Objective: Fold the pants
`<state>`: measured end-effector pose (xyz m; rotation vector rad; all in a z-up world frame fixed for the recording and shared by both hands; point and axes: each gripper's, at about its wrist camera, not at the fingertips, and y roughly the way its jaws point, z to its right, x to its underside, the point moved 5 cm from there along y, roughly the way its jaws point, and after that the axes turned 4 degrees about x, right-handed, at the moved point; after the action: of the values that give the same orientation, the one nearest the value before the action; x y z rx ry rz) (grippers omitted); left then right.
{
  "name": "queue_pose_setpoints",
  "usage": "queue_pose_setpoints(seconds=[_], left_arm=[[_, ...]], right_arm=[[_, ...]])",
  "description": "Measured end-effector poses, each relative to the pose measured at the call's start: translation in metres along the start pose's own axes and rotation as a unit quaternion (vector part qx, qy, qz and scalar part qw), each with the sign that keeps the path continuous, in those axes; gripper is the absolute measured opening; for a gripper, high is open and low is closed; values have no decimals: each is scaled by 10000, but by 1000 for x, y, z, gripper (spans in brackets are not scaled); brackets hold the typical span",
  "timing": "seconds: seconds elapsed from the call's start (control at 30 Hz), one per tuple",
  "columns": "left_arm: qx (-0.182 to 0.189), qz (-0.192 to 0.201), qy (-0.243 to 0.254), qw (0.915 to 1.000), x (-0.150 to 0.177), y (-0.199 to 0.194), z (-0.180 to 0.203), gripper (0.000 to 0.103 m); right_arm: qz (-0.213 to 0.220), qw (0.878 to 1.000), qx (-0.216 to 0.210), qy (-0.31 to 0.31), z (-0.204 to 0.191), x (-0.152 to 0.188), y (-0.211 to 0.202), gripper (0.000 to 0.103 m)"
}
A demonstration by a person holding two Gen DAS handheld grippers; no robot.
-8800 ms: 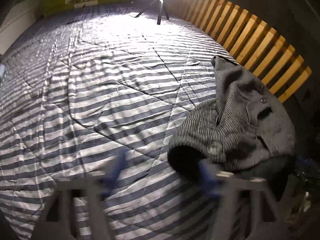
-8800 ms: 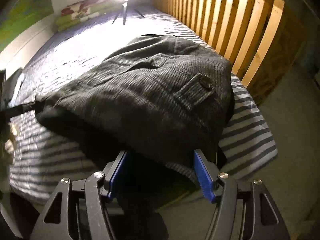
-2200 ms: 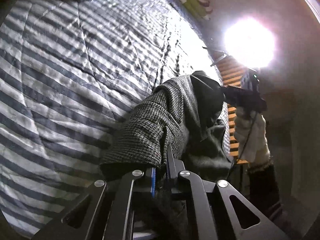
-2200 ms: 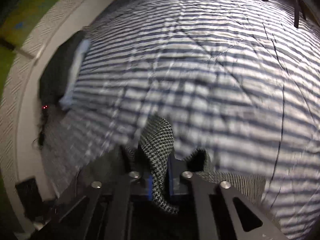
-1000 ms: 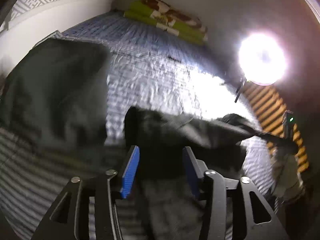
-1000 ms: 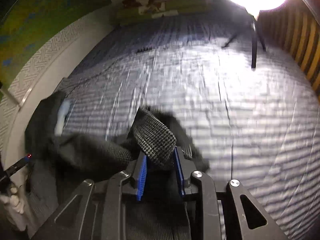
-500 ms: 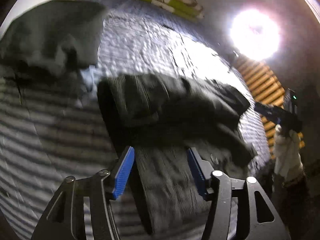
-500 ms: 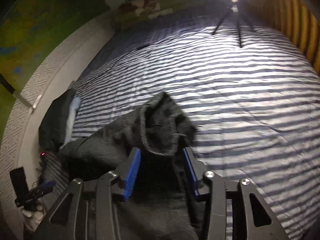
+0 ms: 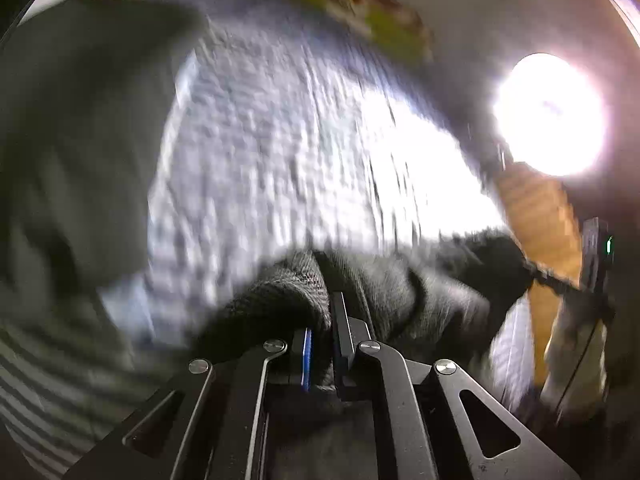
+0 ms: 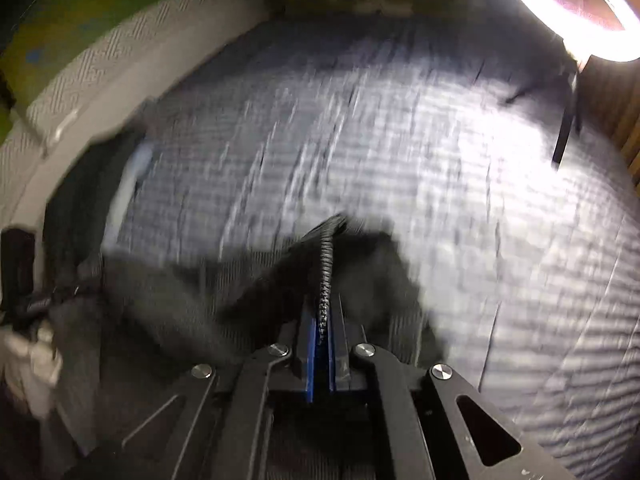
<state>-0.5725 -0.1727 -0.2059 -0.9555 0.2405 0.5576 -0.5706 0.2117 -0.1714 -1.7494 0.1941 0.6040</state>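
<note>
The dark grey woven pants (image 9: pixel 400 292) hang stretched between both grippers over the striped bed. My left gripper (image 9: pixel 324 320) is closing, and its pads pinch a bunched fold of the pants. In the left wrist view the cloth runs off right to the right gripper (image 9: pixel 576 284), held by a white-gloved hand (image 9: pixel 572 356). My right gripper (image 10: pixel 322 320) is closing too, and a thin edge of the pants (image 10: pixel 326 272) sits pressed between its blue pads. From there the pants (image 10: pixel 180 300) sag left toward the left gripper (image 10: pixel 36 300). Both views are blurred.
A striped quilt (image 9: pixel 300 160) covers the bed. A dark garment heap (image 9: pixel 80 120) lies at its left side. A bright ring light (image 9: pixel 548 114) on a tripod (image 10: pixel 564 136) stands by the wooden slats (image 9: pixel 536 216). Folded green bedding (image 9: pixel 360 12) lies at the far end.
Both grippers stood open around the pants half a second ago; now each has closed on the cloth. The left one has dropped lower, and the pants are pulled out between them.
</note>
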Motion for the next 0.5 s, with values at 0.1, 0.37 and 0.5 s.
queue_pose_setpoints(seconds=[0.1, 0.37, 0.5], left_arm=[[-534, 420, -539, 9962, -36, -2, -12, 51], [-691, 394, -141, 9967, -29, -28, -12, 67], [-521, 191, 173, 9983, 12, -62, -9, 67]], right_arm=[[750, 9940, 345, 724, 19, -40, -3, 12], [378, 9952, 378, 817, 35, -26, -9, 36], [270, 9953, -4, 928, 48, 19, -31, 36]])
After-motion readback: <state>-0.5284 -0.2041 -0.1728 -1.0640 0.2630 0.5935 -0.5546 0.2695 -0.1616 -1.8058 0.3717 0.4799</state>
